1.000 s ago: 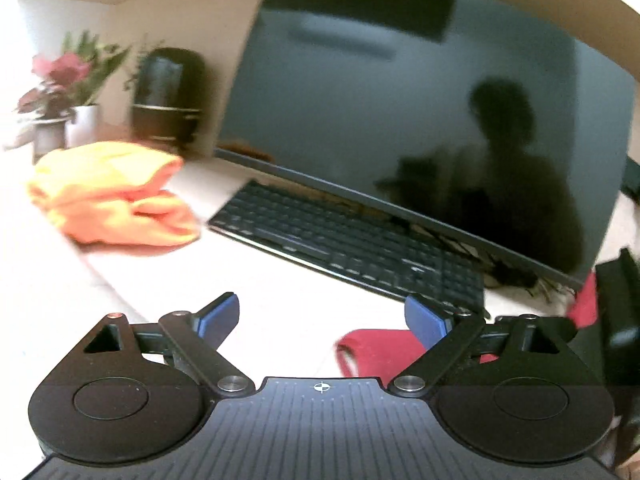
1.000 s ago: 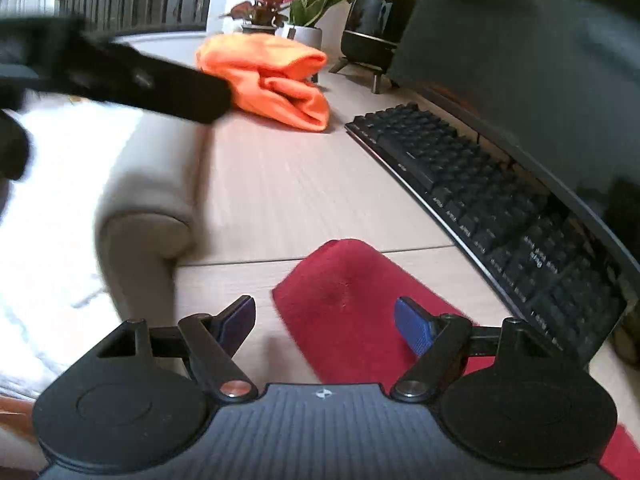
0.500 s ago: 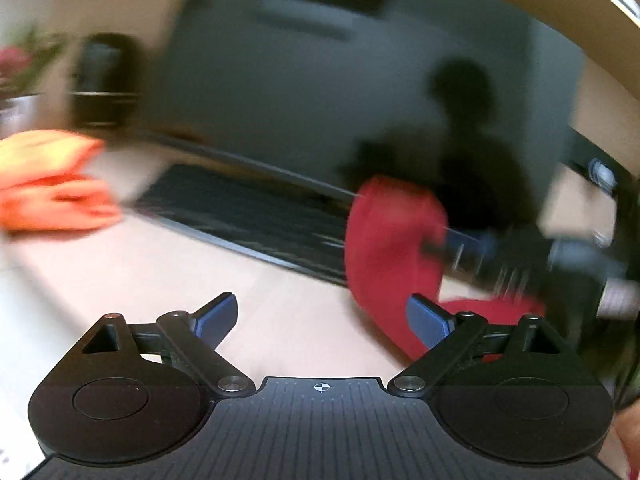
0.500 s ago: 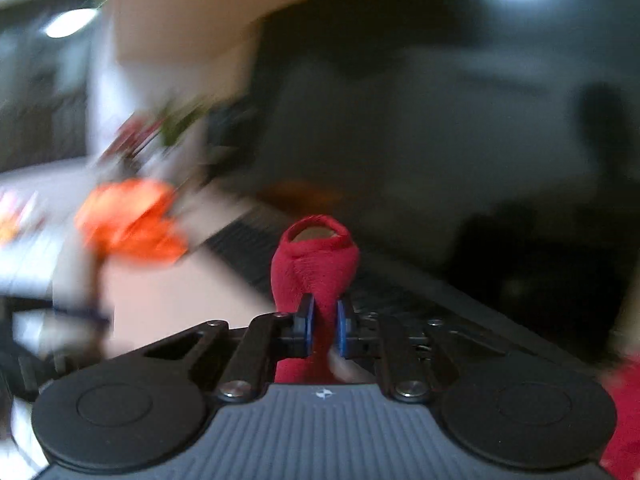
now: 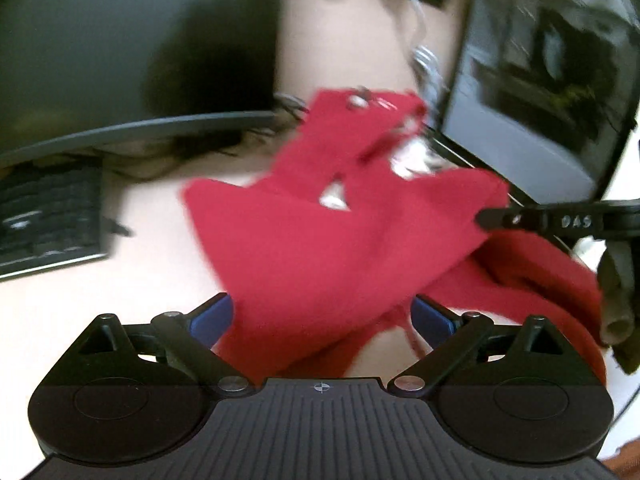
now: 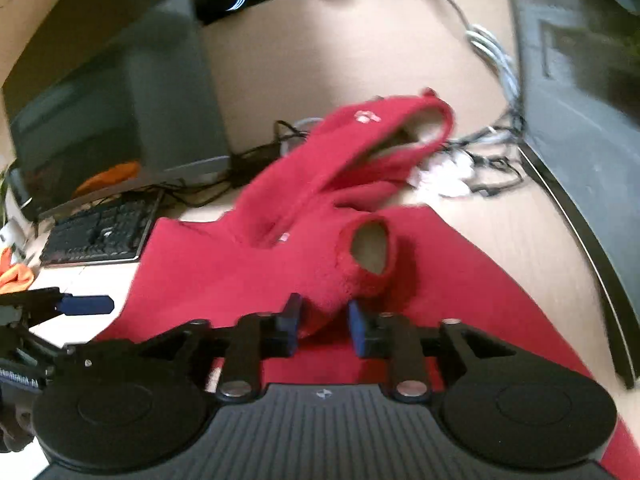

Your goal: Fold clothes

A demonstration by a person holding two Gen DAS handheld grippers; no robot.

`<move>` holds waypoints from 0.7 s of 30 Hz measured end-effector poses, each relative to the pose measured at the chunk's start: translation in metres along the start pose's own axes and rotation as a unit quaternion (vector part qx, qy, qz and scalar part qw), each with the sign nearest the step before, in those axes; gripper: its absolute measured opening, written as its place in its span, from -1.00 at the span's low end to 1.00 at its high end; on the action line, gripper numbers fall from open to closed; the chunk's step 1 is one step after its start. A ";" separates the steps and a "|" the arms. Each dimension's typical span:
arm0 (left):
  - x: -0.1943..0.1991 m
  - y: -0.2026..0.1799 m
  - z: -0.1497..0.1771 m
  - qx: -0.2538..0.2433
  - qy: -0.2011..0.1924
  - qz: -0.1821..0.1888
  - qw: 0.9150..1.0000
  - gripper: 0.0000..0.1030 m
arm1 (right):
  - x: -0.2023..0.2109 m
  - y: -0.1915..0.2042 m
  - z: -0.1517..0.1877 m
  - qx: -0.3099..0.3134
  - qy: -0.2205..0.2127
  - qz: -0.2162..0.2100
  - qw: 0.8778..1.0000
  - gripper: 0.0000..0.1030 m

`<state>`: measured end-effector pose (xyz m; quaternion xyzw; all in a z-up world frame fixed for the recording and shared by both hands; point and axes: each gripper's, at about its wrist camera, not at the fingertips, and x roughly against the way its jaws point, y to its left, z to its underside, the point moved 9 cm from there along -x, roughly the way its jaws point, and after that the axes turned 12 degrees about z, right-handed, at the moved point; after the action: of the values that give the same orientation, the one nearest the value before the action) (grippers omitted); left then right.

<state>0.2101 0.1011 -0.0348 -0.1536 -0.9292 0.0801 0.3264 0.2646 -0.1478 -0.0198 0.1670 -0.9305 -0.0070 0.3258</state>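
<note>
A red garment (image 5: 304, 240) lies spread and partly bunched on the light desk (image 5: 152, 240). My left gripper (image 5: 324, 316) is wide open and still opening; red cloth hangs between its blue pads (image 5: 216, 316) without being pressed. My right gripper (image 6: 323, 320) is opening, and the red sleeve with its round cuff (image 6: 370, 248) sits loosely between the pads. The rest of the red garment (image 6: 224, 264) stretches away to the collar (image 6: 400, 128). The right gripper's black finger (image 5: 520, 220) enters the left wrist view from the right. The left gripper's blue pad (image 6: 84, 305) shows at the left edge.
A dark keyboard (image 6: 96, 232) lies to the left in front of a big monitor (image 5: 120, 40). A second screen (image 5: 540, 80) stands at the right. Tangled cables (image 6: 492, 168) lie behind the garment. A folded orange cloth (image 6: 16, 276) sits far left.
Both views swung right, from the orange cloth and keyboard to the red garment. The right gripper shut on the red sleeve, carried it across, and its jaws have now parted. The left stayed open.
</note>
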 end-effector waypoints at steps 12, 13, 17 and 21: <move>-0.026 -0.005 0.011 -0.013 0.031 0.009 0.999 0.93 | 0.050 -0.049 -0.005 -0.024 -0.044 0.051 0.997 0.23; -0.030 -0.003 0.011 -0.011 0.038 0.004 0.999 0.93 | 0.067 -0.066 0.000 -0.032 -0.051 0.068 0.996 0.23; -0.023 -0.006 0.000 0.020 0.015 0.014 1.000 0.93 | 0.131 -0.143 0.037 -0.111 -0.045 0.152 0.981 0.23; -0.014 -0.012 -0.011 0.046 -0.013 0.017 0.999 0.94 | 0.165 -0.188 0.089 -0.202 -0.015 0.167 0.965 0.23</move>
<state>0.2248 0.0856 -0.0314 -0.1534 -0.9261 0.1300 0.3193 0.1478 -0.3860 -0.0131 -0.0599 -0.9293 -0.1427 0.3354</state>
